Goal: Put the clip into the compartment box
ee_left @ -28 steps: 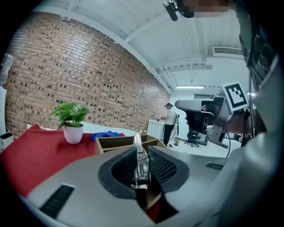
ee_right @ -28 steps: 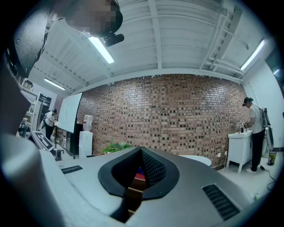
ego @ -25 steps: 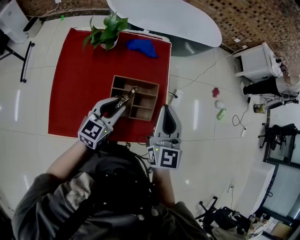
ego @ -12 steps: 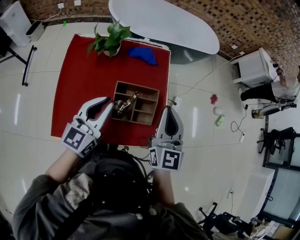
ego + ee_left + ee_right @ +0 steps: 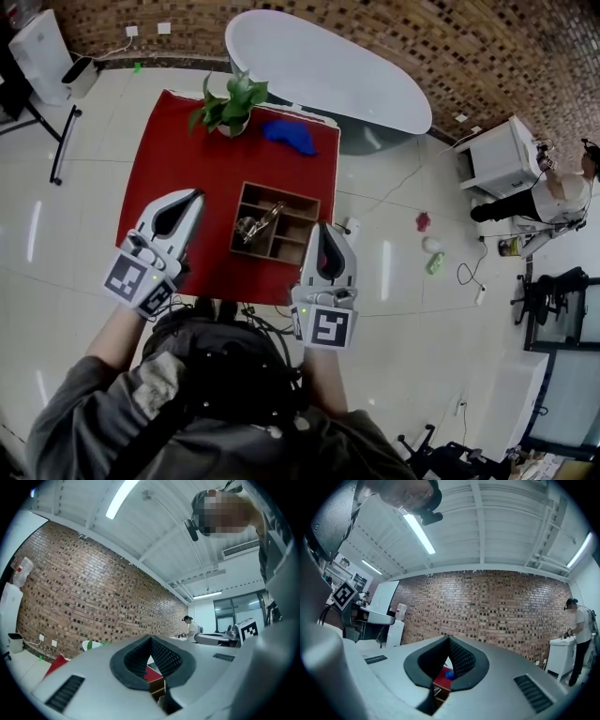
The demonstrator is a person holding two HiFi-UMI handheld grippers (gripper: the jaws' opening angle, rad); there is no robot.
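Observation:
The metal clip (image 5: 257, 224) lies inside the wooden compartment box (image 5: 302, 202), across its left compartments, on the red mat (image 5: 178, 150). My left gripper (image 5: 193, 195) hangs left of the box, apart from it. Its jaws are closing right together with nothing between them; in the left gripper view (image 5: 151, 640) the tips meet. My right gripper (image 5: 324, 228) sits shut and empty at the box's near right corner. The right gripper view (image 5: 449, 639) shows its tips touching, with a sliver of the box and mat below.
A potted plant (image 5: 228, 105) and a blue cloth (image 5: 290, 137) sit at the mat's far edge. A white oval table (image 5: 328, 70) stands beyond it. White tiled floor surrounds the mat, with small items and cables at the right.
My left gripper let go of the clip over the box, drew back to the left and closed. The clip now rests in the box. The right gripper barely moved.

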